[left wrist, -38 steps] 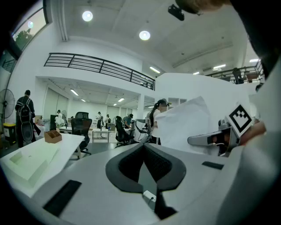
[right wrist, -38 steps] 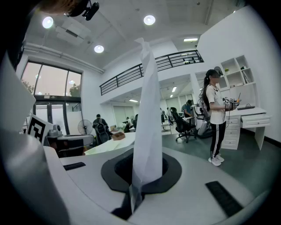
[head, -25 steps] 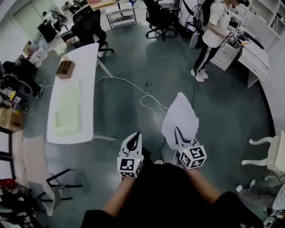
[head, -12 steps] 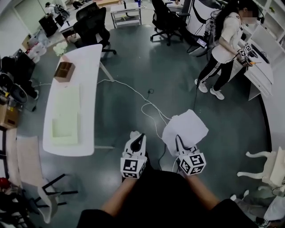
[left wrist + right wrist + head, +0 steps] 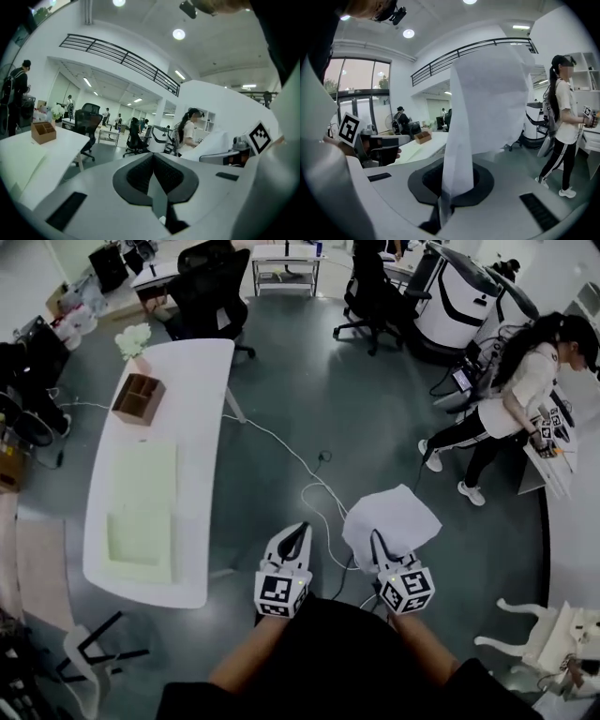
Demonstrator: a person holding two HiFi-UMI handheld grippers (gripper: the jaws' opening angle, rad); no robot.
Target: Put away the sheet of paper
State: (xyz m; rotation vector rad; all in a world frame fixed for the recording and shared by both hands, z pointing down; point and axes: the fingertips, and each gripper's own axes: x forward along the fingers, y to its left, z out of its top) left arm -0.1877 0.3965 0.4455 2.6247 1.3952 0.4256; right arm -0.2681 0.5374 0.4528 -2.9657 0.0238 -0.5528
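The white sheet of paper (image 5: pixel 392 521) hangs over the grey floor, pinched at its near edge by my right gripper (image 5: pixel 377 542). In the right gripper view the sheet (image 5: pixel 485 103) rises from between the shut jaws of that gripper (image 5: pixel 449 190) and hides the middle of the room. My left gripper (image 5: pixel 298 531) is held beside it, a little apart from the paper, its jaws together with nothing in them. The left gripper view shows that gripper (image 5: pixel 153 158) shut, with the right gripper (image 5: pixel 234 154) and the sheet (image 5: pixel 218 140) to its right.
A long white table (image 5: pixel 192 418) stands to the left, bearing a wooden organizer box (image 5: pixel 139 397) and pale green pads (image 5: pixel 141 512). A white cable (image 5: pixel 309 474) trails over the floor ahead. A person (image 5: pixel 520 399) stands at a desk on the right. Office chairs (image 5: pixel 211 287) are at the back.
Both grippers have travelled across the floor with the paper. The table now lies nearer and the standing person further right. The sheet has sagged from upright to flatter.
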